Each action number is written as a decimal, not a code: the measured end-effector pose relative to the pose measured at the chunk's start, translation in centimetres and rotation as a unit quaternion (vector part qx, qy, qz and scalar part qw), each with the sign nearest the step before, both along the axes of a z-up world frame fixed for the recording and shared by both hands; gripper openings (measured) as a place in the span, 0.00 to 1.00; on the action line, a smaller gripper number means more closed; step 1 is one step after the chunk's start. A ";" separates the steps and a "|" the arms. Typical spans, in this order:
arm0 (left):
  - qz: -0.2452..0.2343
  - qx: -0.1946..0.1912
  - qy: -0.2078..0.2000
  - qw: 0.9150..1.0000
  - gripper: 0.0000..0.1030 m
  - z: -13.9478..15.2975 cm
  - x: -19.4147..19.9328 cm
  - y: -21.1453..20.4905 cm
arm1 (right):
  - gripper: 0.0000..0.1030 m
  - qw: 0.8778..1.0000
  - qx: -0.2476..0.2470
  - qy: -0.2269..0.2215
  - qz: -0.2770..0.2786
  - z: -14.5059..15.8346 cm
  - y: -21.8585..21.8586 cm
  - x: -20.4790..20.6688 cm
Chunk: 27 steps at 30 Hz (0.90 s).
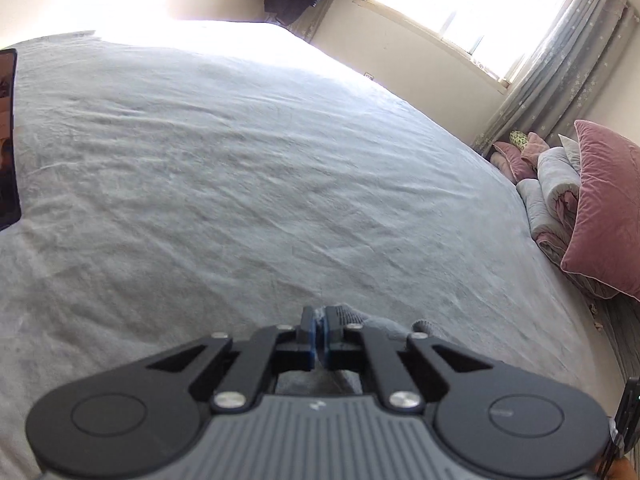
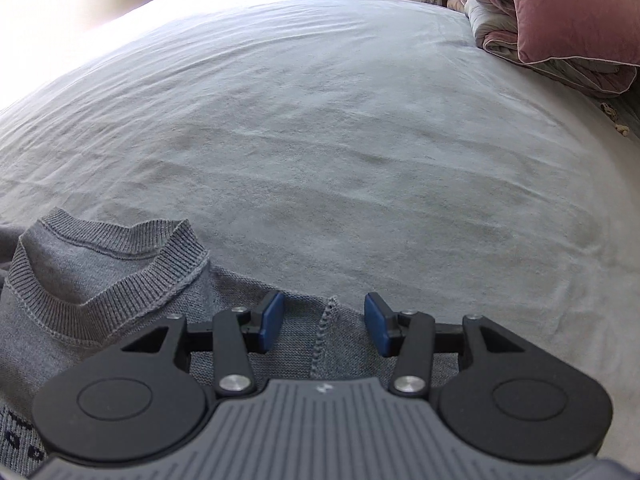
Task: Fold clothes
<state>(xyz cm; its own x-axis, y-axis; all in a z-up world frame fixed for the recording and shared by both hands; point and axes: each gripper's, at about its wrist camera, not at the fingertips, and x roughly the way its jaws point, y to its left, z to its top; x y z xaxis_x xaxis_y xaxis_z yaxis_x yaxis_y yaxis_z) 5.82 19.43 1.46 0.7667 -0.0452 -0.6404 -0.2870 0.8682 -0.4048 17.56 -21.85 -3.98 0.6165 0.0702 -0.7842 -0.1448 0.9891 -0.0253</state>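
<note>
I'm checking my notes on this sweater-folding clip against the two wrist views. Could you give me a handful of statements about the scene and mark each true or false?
1. The left tongs are shut on a bit of grey sweater fabric. True.
2. The right tongs are clamped on the ribbed collar. False: they stand open over a seam, with the collar off to their left.
3. The sweater lies on a grey bed sheet. True.
4. A pink pillow sits on the folded bedding at the bed's far right. True.
5. The curtain covers the whole window. False: it hangs at the side, and the window is bright.
</note>
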 end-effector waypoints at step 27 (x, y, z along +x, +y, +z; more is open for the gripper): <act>-0.020 0.138 0.075 0.987 0.55 -0.7 -1.7 5.6 | 0.53 0.999 -0.047 0.002 -0.002 0.1 1.2 0.0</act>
